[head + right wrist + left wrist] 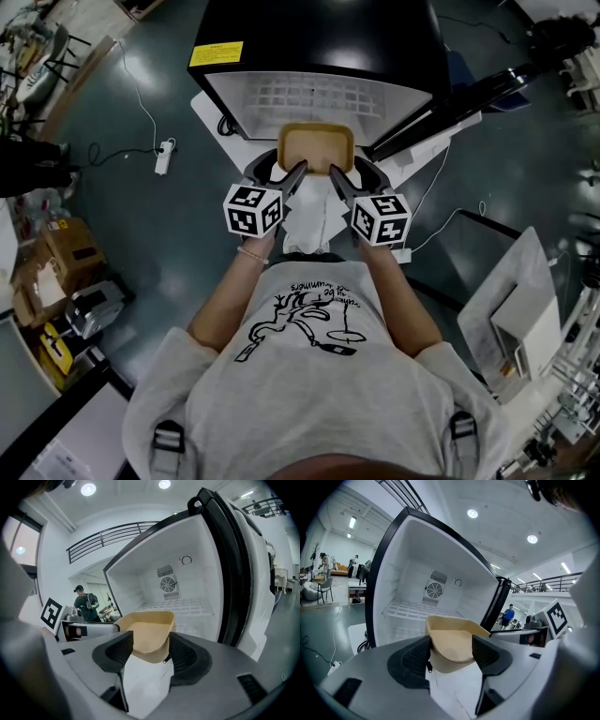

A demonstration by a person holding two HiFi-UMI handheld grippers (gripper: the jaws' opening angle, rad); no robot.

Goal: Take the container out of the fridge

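Note:
A tan, shallow container [316, 147] hangs just in front of the open black mini fridge [319, 37], outside its white interior. My left gripper [296, 172] grips the container's near left corner, and my right gripper [337, 174] grips its near right corner. In the left gripper view the container [454, 641] sits wedged between the black pads of the left gripper [451, 649]. The right gripper view shows the container [147, 630] in the same way inside the right gripper [150, 649]. The container looks empty. Behind it, the fridge's wire shelf [410, 609] is bare.
The fridge door [459, 103] stands open to the right. The fridge rests on a white base [211, 117] on the floor. A power strip [164, 157] and cable lie to the left, and cardboard boxes [70, 248] farther left. A white box [520, 323] stands at the right.

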